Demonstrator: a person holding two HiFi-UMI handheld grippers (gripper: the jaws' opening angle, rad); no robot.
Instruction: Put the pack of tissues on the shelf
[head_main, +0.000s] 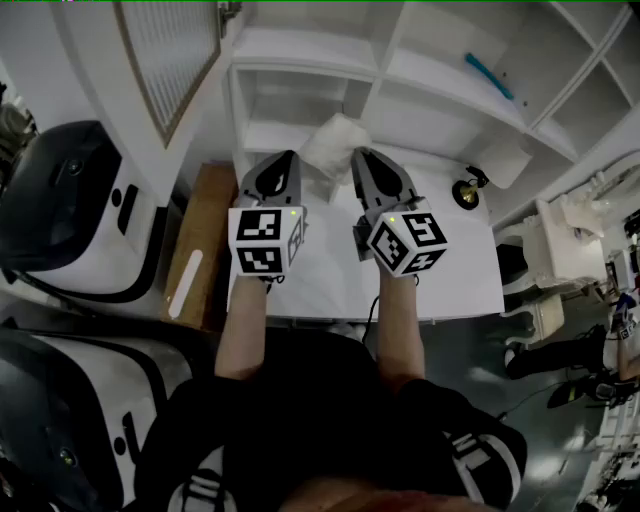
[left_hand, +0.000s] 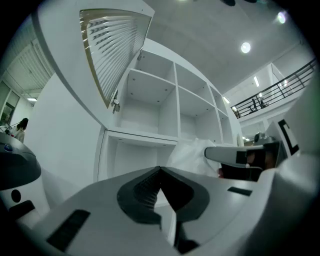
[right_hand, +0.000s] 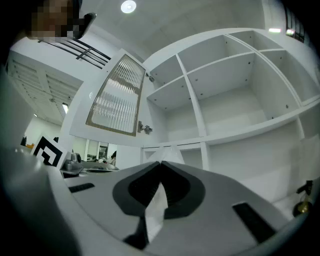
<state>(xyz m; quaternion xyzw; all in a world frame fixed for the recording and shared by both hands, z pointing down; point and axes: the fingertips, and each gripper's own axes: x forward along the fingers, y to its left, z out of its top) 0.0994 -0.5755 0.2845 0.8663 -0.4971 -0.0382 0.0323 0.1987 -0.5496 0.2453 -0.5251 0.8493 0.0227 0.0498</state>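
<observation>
The white pack of tissues (head_main: 335, 145) hangs above the back of the table, right in front of the white shelf (head_main: 300, 100). My left gripper (head_main: 286, 160) is shut on its left edge and my right gripper (head_main: 362, 157) is shut on its right edge. In the left gripper view the jaws (left_hand: 160, 170) meet with a white sliver of wrapper between them, and the pack (left_hand: 192, 155) bulges to the right. In the right gripper view the gripper (right_hand: 160, 164) pinches the wrapper (right_hand: 155, 210), and empty shelf compartments (right_hand: 235, 110) stand ahead.
A ribbed-glass cabinet door (head_main: 170, 50) stands open at the upper left. On the white table (head_main: 330, 280) sits a small gold bell (head_main: 466, 193). A blue object (head_main: 488, 75) lies on a shelf board. A wooden board (head_main: 195, 245) and white-and-black machines (head_main: 70, 210) are at the left.
</observation>
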